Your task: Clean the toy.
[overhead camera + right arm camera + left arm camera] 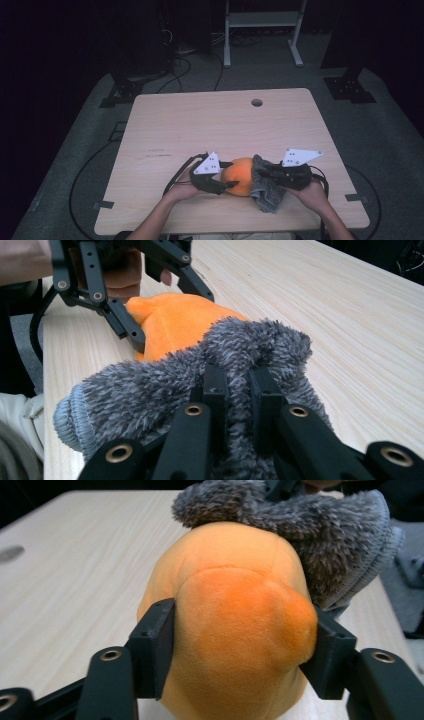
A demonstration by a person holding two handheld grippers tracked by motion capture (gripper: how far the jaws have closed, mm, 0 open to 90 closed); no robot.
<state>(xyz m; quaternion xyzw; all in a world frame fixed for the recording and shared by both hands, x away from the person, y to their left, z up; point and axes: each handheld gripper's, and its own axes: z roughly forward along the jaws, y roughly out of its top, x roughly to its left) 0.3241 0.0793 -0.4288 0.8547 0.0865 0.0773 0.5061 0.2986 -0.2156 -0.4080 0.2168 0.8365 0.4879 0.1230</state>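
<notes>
The orange plush toy (230, 630) sits between the left gripper (240, 650) jaws, which touch both sides, while the right gripper (237, 385) pinches the grey fuzzy sock (165, 385) tightly.

Wooden table (200, 125) — pale top with rounded corners, grain running lengthwise; 1 round hole (257, 102) near its far edge, right of centre. A few faint dark marks (157, 152) on the left half of the top.

Grey carpet floor (90, 150) around the table, with black cables (180, 70) looping across it beyond the far edge and another cable (80, 175) curving along the left side.

White metal frame (262, 25) on 2 legs — stands on the floor behind the table.

2 black stand bases (122, 92) (350, 85), left and right of the far corners.
</notes>
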